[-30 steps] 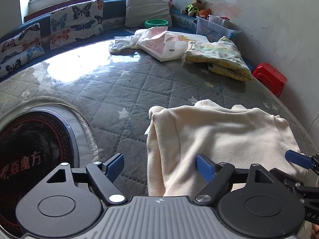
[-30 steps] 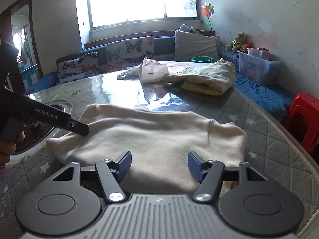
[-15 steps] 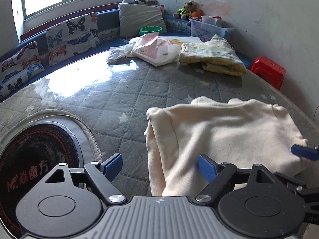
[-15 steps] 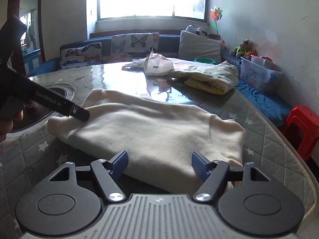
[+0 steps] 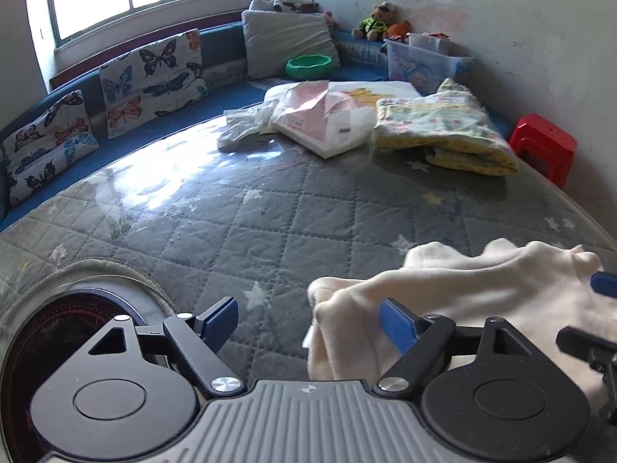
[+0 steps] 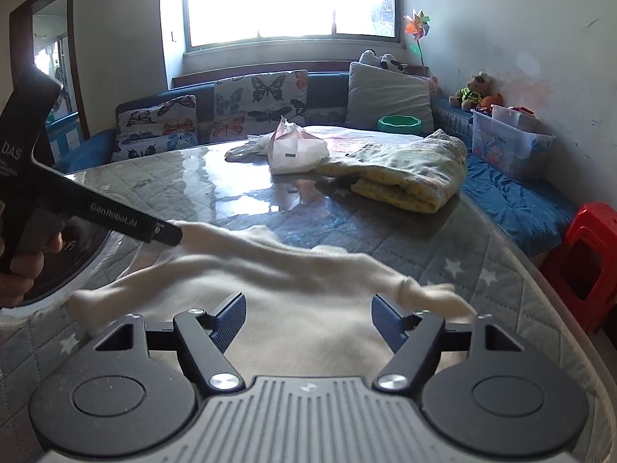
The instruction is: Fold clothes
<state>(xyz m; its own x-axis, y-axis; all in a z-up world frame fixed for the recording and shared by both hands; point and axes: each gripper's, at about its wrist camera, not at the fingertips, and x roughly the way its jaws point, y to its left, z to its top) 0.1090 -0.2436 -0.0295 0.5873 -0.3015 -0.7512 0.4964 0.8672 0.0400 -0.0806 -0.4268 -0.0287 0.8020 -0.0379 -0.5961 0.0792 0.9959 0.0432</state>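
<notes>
While both grippers sit wide open and hold nothing, the cream fleece garment (image 6: 308, 293) lies on the grey quilted star-print table cover (image 5: 293, 208), at the near edge, partly folded and bunched.

Left wrist view: left gripper (image 5: 308, 316) has the garment (image 5: 462, 289) mostly to its right; only the garment's rumpled left end sits between the blue pads, the right pad (image 5: 397, 324) over cloth, the left pad over bare cover. Right wrist view: right gripper (image 6: 308, 318) is centred over the cloth, fabric visible across the whole gap between its fingers, jaws apart.

Long axis of the garment runs left to right across both views, roughly parallel to the near table edge. The left gripper appears from the side in the right wrist view (image 6: 169, 233) with its tip at the garment's far left corner; contact vs just beside, cannot tell, blur.

Judgement: the right gripper is better placed on the body of the garment, the left at the end. The next move likely needs each to close on an edge and carry it across the short axis. Risk: the bunched left end gives a double-layer pinch.

Folded yellow floral blanket (image 6: 401, 173) and white and pink plastic bag (image 5: 324, 123) sit well apart at the far side.
</notes>
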